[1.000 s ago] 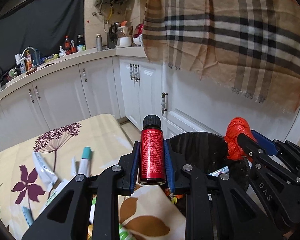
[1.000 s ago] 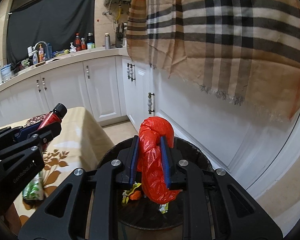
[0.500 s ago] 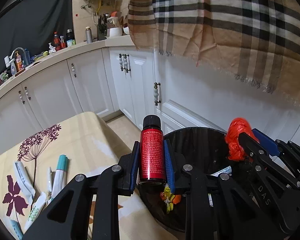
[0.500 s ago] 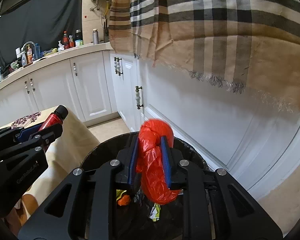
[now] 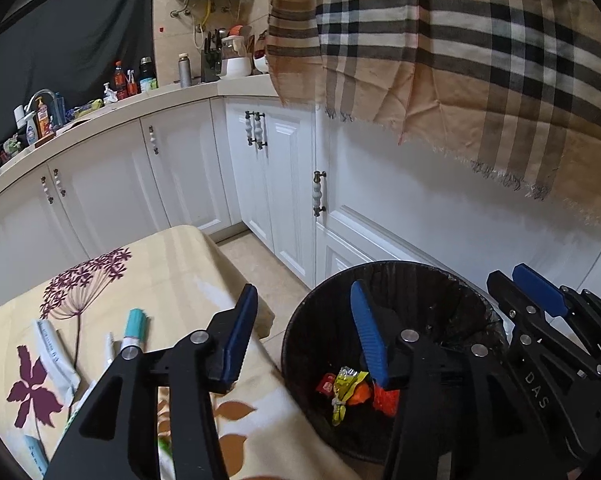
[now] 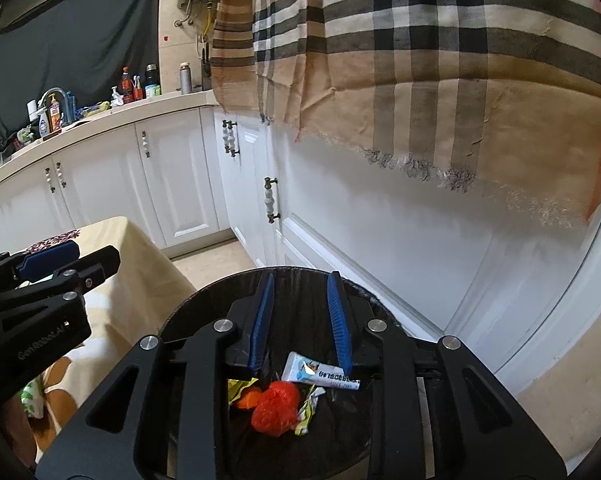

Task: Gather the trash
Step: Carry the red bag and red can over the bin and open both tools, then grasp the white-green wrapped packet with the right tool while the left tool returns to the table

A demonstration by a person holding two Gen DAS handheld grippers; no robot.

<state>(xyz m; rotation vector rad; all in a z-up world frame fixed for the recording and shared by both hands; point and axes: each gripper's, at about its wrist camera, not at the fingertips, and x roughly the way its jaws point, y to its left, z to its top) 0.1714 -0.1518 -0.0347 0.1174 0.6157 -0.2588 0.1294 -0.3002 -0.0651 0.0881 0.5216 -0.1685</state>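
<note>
Surface: cloth-covered surface [image 5: 172, 272] at 9 o'clock in the left wrist view, with a teal-capped marker [image 5: 134, 326] and white tubes [image 5: 54, 350] lying on it, uncollected.
Left gripper: left gripper [image 5: 304, 332] now has its fingers spread wide and empty; a second ago they clamped a red bottle upright. The near finger hangs over the surface edge, the far one over the bin mouth.
Red bottle: gone from the fingers; I cannot pick it out for certain among the litter, so it has presumably dropped into the bin.
Trash bin: black lined trash bin [image 5: 400, 276] at 5 o'clock of the left view, on the floor just beside the surface.
Bin contents: red plastic bag [image 6: 276, 408] lies at the bottom, touching a yellow wrapper [image 6: 240, 386] and beside a white tube [image 6: 320, 374].
Right gripper: right gripper [image 6: 300, 320] is above the bin, fingers parted to a moderate gap and empty; a second ago they pinched the red bag.
Meaning: both loads appear delivered; judging by the leftovers, another trip to 9 o'clock comes next.
</note>
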